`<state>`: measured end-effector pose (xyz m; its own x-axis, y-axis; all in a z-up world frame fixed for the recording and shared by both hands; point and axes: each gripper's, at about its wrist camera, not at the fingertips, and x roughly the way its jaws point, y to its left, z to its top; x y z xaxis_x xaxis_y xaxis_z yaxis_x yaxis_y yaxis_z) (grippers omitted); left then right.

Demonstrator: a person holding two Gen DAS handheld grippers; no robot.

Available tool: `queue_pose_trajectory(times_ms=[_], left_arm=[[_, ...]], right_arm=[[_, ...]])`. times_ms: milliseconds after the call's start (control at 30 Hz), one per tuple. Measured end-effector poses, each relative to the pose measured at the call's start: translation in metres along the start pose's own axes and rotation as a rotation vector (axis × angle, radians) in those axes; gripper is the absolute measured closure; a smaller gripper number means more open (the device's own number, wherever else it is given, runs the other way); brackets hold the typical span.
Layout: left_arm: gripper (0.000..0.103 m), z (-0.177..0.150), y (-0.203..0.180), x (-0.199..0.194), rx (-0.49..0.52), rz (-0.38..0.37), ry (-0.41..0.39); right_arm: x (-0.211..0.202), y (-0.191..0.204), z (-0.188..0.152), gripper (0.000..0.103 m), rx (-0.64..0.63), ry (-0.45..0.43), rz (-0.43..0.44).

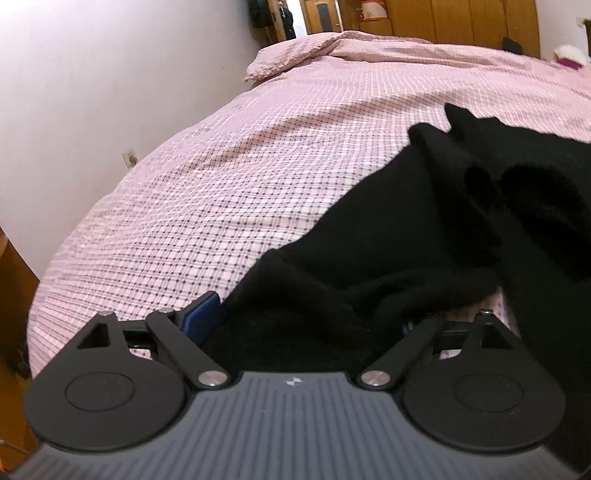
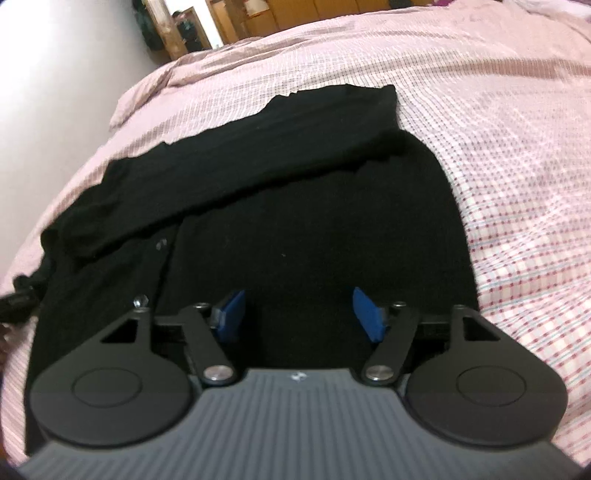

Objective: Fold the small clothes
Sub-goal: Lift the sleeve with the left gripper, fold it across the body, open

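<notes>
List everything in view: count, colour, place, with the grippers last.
garment: one, black, spread on the bed, one strip folded across its far part; in the left wrist view it drapes over the left gripper.
bedspread: one, pink check, covers the bed under the garment.
pillow: one, same pink check, at the far end of the bed.
wall: one, white, along the bed's left side.
wardrobe: one, brown wood, behind the bed.
left gripper: one, black with blue pads, at the garment's near edge, cloth lying between its fingers and hiding the right pad.
right gripper: one, black with blue pads, open above the garment's near part.
</notes>
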<state>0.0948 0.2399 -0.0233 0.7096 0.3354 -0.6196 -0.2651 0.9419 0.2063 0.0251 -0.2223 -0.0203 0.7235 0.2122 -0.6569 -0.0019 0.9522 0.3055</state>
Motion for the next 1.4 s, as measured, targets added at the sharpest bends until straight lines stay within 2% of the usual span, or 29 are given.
queue_pose_trajectory(times_ms=[67,167,267,333,433,533,633,733,800,933,1067,1233,1400], left_arm=[[0.009,0.001,0.003,0.003,-0.022,-0.012,-0.001],[0.012,0.002,0.006,0.004,-0.04,-0.026,-0.01],[0.037,0.003,0.006,-0.001,-0.045,-0.06,-0.031],[0.058,0.003,0.007,-0.004,-0.057,-0.083,-0.042],[0.072,0.005,0.014,-0.007,-0.111,-0.091,-0.055],[0.079,0.008,0.031,-0.015,-0.25,-0.092,-0.096],[0.082,0.012,0.048,-0.028,-0.356,-0.069,-0.162],[0.084,0.022,0.058,-0.044,-0.393,-0.037,-0.239],[0.084,0.031,0.062,-0.054,-0.413,-0.043,-0.283],[0.084,0.054,0.059,-0.074,-0.42,-0.122,-0.347],[0.084,0.078,0.039,-0.088,-0.404,-0.215,-0.389],[0.084,0.107,-0.005,-0.106,-0.321,-0.326,-0.438],[0.084,0.12,-0.07,-0.114,-0.204,-0.436,-0.425]], right_arm=[[0.003,0.004,0.001,0.026,-0.023,0.01,0.002],[0.006,0.011,0.002,0.023,-0.058,0.023,-0.015],[0.006,0.014,0.004,0.023,-0.065,0.03,-0.032],[0.005,0.015,0.006,0.023,-0.058,0.034,-0.037],[0.004,0.015,0.008,0.023,-0.032,0.039,-0.036],[0.001,0.012,0.011,0.024,0.014,0.043,-0.031],[-0.004,0.01,0.013,0.024,0.054,0.042,-0.006],[-0.008,0.011,0.014,0.025,0.059,0.031,0.015],[-0.01,0.012,0.016,0.025,0.062,0.018,0.021],[-0.011,0.009,0.016,0.025,0.083,0.017,0.031],[-0.012,0.007,0.017,0.025,0.089,0.01,0.034],[-0.017,0.008,0.017,0.025,0.081,-0.004,0.049],[-0.02,0.005,0.018,0.025,0.078,-0.02,0.05]])
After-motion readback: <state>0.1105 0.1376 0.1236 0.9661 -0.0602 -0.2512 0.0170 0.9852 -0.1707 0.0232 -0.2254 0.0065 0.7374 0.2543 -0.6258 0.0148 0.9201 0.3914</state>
